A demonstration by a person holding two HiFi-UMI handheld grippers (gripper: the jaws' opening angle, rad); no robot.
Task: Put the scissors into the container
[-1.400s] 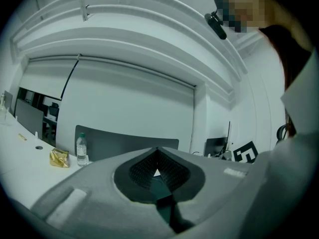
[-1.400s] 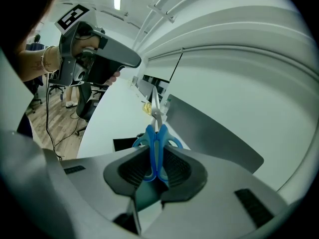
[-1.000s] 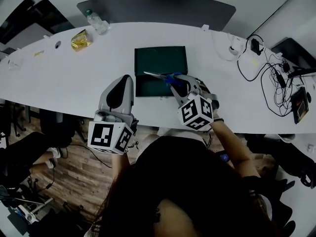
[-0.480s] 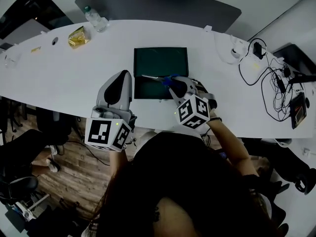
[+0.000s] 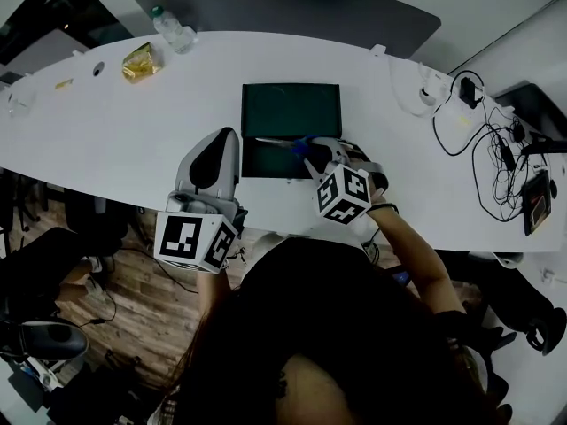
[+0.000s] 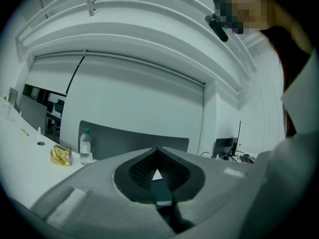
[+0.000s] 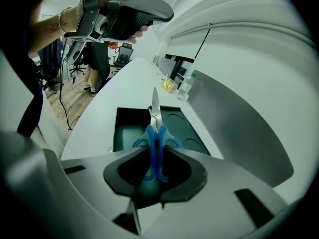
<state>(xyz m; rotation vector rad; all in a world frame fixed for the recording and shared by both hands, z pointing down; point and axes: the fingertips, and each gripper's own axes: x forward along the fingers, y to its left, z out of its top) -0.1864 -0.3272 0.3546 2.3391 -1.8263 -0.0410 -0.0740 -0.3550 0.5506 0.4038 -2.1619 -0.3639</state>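
Note:
A dark green container lies on the white table, in front of me. My right gripper is shut on the blue handles of the scissors, whose blades point left over the container's near part. In the right gripper view the scissors stand on edge between the pads, blades pointing out over the container. My left gripper hovers left of the container, just off its near left corner. In its own view the left gripper is shut with nothing in it.
A water bottle and a yellow snack packet sit at the table's far left. Cables and chargers crowd the right end. A dark panel stands behind the table. The table's near edge runs just under both grippers.
My right gripper has sunk toward the container with the scissors still in it, and the blades have dropped closer to it. The left gripper has barely moved.

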